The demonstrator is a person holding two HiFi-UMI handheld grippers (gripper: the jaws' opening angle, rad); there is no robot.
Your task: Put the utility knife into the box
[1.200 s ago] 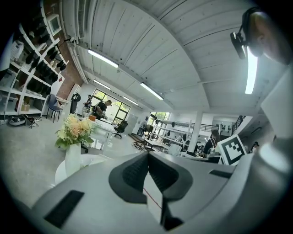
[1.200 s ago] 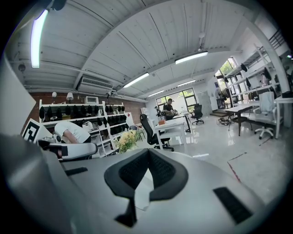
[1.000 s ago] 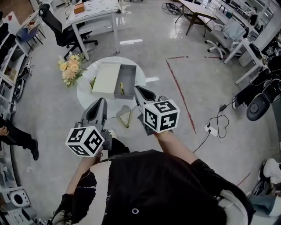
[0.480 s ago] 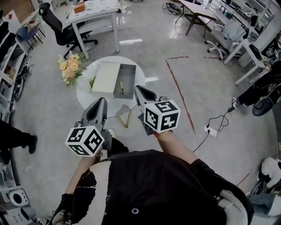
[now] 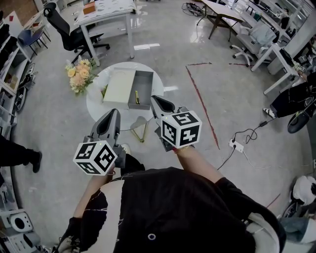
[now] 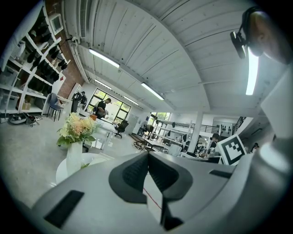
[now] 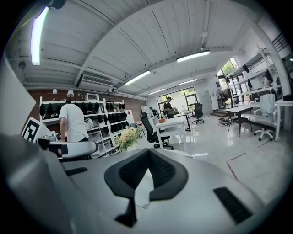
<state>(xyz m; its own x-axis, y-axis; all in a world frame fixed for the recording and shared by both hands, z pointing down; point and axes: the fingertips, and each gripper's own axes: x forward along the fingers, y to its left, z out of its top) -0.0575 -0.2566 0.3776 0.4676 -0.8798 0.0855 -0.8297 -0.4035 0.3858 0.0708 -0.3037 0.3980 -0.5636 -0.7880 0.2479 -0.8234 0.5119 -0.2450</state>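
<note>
In the head view a grey open box (image 5: 142, 89) lies on the round white table (image 5: 98, 106), with its pale lid (image 5: 119, 88) beside it on the left. The yellow utility knife (image 5: 137, 98) lies inside the box near its front. My left gripper (image 5: 113, 114) is held near the table's front edge, clear of the box, jaws shut and empty. My right gripper (image 5: 156, 101) hovers just right of the box's front corner, jaws also shut with nothing between them. Both gripper views look out level across the room, tips together in the left gripper (image 6: 147, 154) and the right gripper (image 7: 149, 152).
A vase of flowers (image 5: 79, 75) stands at the table's left edge. A white desk (image 5: 106, 12) and black office chair (image 5: 66, 29) stand behind. Red tape lines (image 5: 200, 99) mark the floor at right, by a cable and power strip (image 5: 236, 145). A person's legs show at left.
Both grippers have stayed where they were. A person's legs at the left edge and another's at the right edge have shifted.
</note>
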